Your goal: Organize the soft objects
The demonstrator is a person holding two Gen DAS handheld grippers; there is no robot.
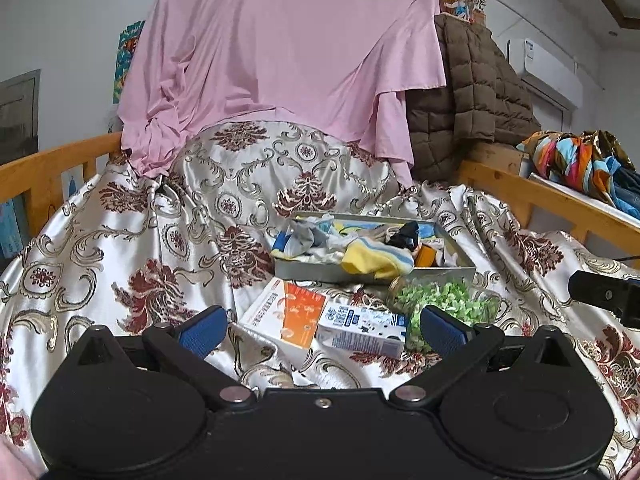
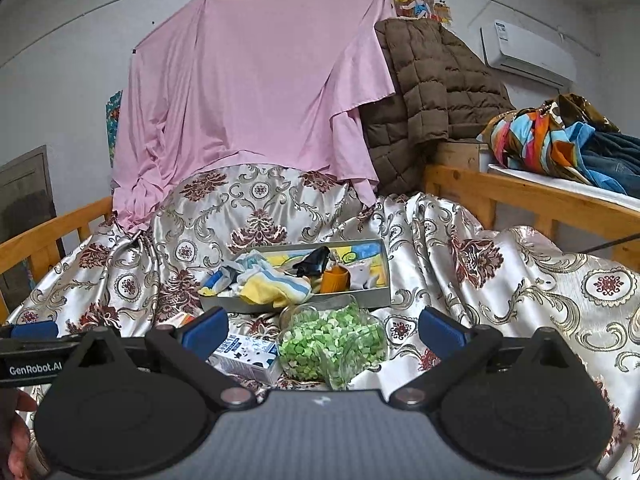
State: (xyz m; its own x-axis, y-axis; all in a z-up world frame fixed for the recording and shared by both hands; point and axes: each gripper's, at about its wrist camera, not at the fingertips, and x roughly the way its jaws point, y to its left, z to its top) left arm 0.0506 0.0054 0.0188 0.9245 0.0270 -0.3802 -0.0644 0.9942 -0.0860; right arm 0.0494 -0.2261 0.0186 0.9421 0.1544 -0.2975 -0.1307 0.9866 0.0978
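Note:
A shallow grey tray (image 1: pixel 316 270) (image 2: pixel 224 303) lies on the patterned bedspread, holding a pile of soft socks: yellow-and-blue striped ones (image 1: pixel 376 258) (image 2: pixel 276 286), grey and white ones (image 1: pixel 310 236), a black item (image 1: pixel 404 234) (image 2: pixel 314 262) and an orange cup (image 2: pixel 335 280). In front of it lie a jar of green pieces (image 1: pixel 440 300) (image 2: pixel 332 344), a milk carton (image 1: pixel 362 326) (image 2: pixel 248 356) and an orange-white packet (image 1: pixel 288 310). My left gripper (image 1: pixel 320 326) is open and empty, short of the carton. My right gripper (image 2: pixel 322 326) is open and empty above the jar.
Wooden bed rails run along the left (image 1: pixel 48 168) and right (image 2: pixel 520 196). A pink sheet (image 1: pixel 280 48) and a brown quilted jacket (image 2: pixel 432 84) hang at the back. Colourful clothes (image 2: pixel 560 136) lie on a shelf at right. The right gripper shows at the left view's edge (image 1: pixel 604 294).

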